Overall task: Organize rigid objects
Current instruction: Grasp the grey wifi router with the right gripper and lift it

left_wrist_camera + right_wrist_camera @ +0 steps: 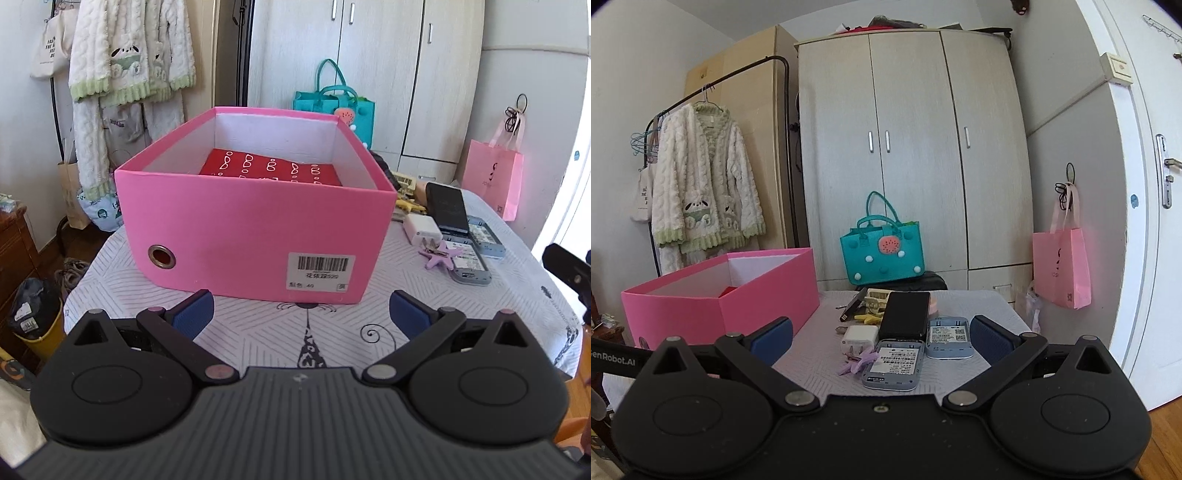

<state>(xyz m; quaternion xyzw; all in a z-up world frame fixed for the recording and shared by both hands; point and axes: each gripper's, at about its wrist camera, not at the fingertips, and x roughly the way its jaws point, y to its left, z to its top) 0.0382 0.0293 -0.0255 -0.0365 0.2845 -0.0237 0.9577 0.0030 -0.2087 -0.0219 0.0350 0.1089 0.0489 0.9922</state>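
A pink open box (pixel 255 225) stands on the patterned tablecloth (pixel 332 332), with a red patterned item (pixel 273 168) lying inside. My left gripper (pixel 301 314) is open just in front of the box's near wall, holding nothing. To the right lie a black phone (pixel 905 312), a white charger (pixel 860 336), a purple star clip (pixel 858 362) and two grey-blue devices (pixel 892 365) (pixel 948 338). My right gripper (pixel 881 338) is open and empty, hovering just short of these items. The pink box (pixel 724 295) sits to its left.
A teal felt bag (pixel 882 249) stands behind the table before a wardrobe (pixel 916 147). A pink paper bag (pixel 1062 267) hangs at right beside a white door (pixel 1145 184). A clothes rack with a white cardigan (pixel 701 184) is at left. Small yellow clutter (pixel 870 306) lies behind the phone.
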